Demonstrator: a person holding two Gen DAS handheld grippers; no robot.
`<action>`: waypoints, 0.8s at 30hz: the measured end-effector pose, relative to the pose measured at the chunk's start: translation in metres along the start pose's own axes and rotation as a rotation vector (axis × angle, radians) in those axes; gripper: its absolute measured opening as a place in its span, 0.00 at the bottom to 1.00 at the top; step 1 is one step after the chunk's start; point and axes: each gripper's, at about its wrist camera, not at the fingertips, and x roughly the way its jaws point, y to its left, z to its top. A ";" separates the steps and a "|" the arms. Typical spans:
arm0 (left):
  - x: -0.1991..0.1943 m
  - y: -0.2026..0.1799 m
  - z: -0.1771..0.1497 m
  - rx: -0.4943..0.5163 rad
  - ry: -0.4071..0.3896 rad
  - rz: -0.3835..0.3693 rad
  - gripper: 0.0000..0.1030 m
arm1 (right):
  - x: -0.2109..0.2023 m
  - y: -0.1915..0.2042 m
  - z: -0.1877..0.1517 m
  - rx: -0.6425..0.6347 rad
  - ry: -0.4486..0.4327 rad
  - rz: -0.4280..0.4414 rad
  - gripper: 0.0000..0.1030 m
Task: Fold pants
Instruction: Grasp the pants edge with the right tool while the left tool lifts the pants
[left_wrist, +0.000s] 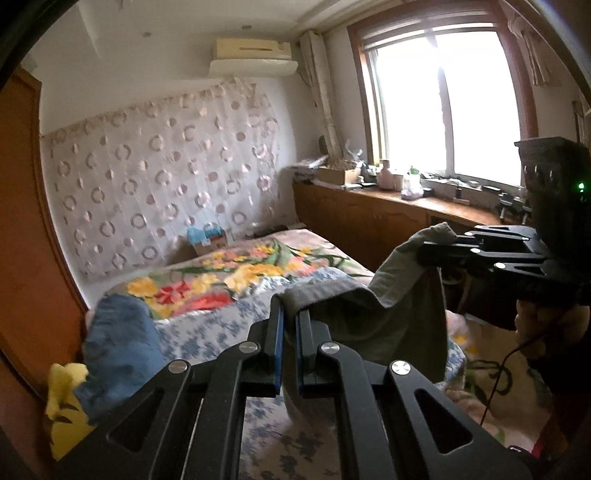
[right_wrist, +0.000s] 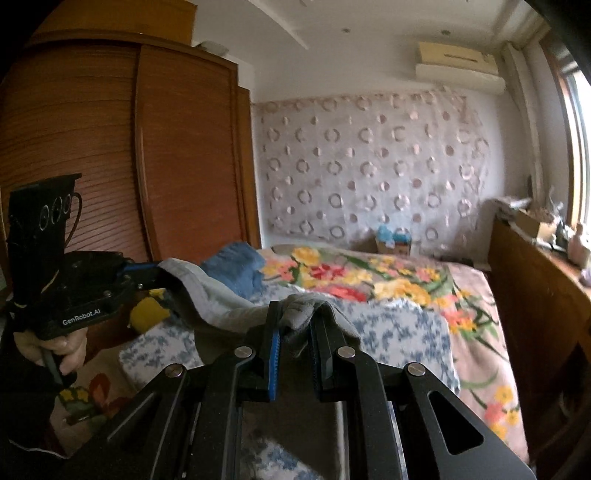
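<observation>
Grey pants (left_wrist: 399, 295) held up over the bed (left_wrist: 236, 317), pinched at two spots.

Left gripper (left_wrist: 290, 314) clamped on one edge of the fabric, right gripper (right_wrist: 295, 317) clamped on another; cloth sagging between them, clear of the floral bedspread (right_wrist: 369, 280). Blue garment (left_wrist: 118, 339) and yellow cloth (left_wrist: 66, 410) lying beside the wooden wardrobe (right_wrist: 110, 147). Bright window (left_wrist: 443, 103) above a cluttered ledge (left_wrist: 406, 199).
</observation>
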 end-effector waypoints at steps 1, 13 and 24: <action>0.003 0.003 0.001 0.000 -0.001 0.007 0.06 | 0.003 0.003 0.005 -0.022 0.001 -0.002 0.13; 0.075 0.066 0.020 -0.043 -0.004 0.146 0.05 | 0.107 -0.018 0.067 -0.135 0.098 -0.083 0.13; 0.065 0.037 -0.039 0.001 0.068 0.123 0.06 | 0.110 0.006 0.019 -0.093 0.151 -0.044 0.13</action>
